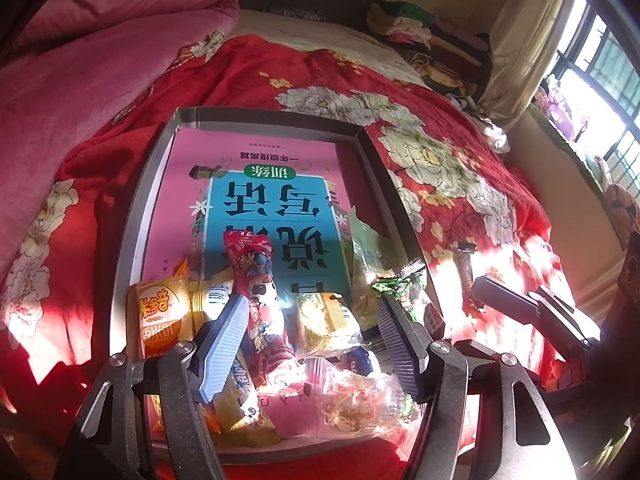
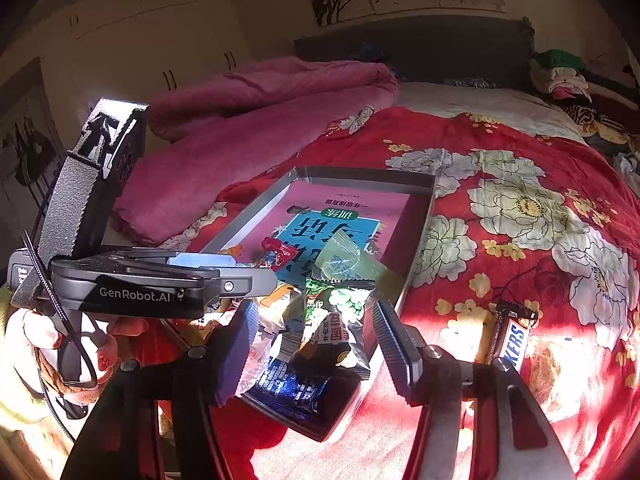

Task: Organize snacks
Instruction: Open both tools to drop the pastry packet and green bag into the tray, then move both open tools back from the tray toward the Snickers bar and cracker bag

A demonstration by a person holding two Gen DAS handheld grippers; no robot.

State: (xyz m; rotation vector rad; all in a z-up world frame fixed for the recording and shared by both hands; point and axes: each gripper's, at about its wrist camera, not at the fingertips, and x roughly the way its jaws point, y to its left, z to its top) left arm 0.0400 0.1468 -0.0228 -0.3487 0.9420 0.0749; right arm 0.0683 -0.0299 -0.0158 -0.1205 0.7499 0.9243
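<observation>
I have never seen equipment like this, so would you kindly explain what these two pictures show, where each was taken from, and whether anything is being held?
There is no robot here: a person holds a two-finger gripper in each hand, each carrying a wide-angle camera that looks along its fingers. One picture comes from the left gripper, the other from the right gripper; the right view also shows the left tool from the side with the person's hand on it.

Both point down at a shallow grey box on a bed with a red flowered cover. Inside lies a pink and blue book with a pile of snack packets on it, among them an orange packet and a green packet. A Snickers bar lies outside on the cover.

Both grippers are open over the packets; neither is gripping anything.
</observation>
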